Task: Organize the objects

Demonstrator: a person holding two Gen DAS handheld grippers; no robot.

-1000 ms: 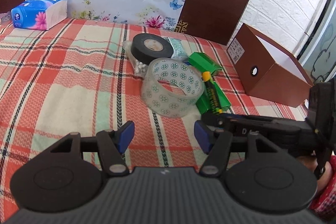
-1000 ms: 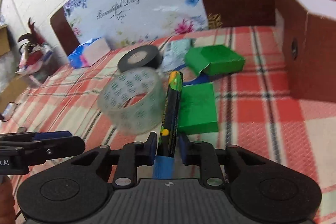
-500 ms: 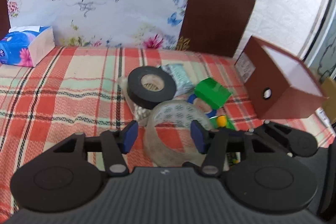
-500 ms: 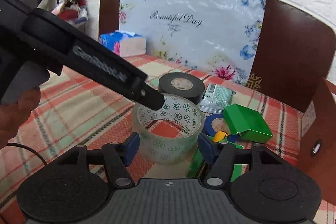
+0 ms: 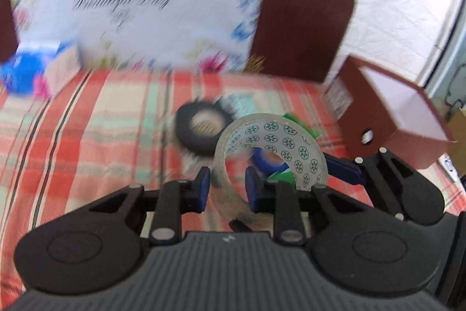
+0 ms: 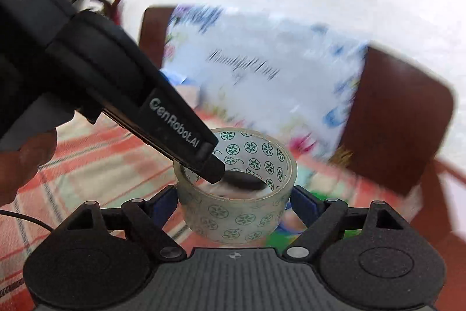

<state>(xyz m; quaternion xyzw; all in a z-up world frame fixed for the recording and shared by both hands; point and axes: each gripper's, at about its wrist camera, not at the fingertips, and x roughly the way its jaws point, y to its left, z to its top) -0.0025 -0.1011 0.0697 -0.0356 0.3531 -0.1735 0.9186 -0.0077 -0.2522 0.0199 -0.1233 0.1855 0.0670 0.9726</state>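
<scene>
While the black tape roll (image 5: 201, 126), a blue roll (image 5: 266, 159), green boxes (image 5: 303, 124) and the brown box (image 5: 387, 118) crowd the plaid tablecloth (image 5: 87, 142) behind, the left gripper (image 5: 226, 188) has just been closing and now pinches the near wall of the patterned clear tape roll (image 5: 273, 142). The right gripper (image 6: 234, 203) has just been opening; its blue pads flank the roll (contact unclear). Only the right view shows a left finger (image 6: 209, 162) inside the ring.
</scene>
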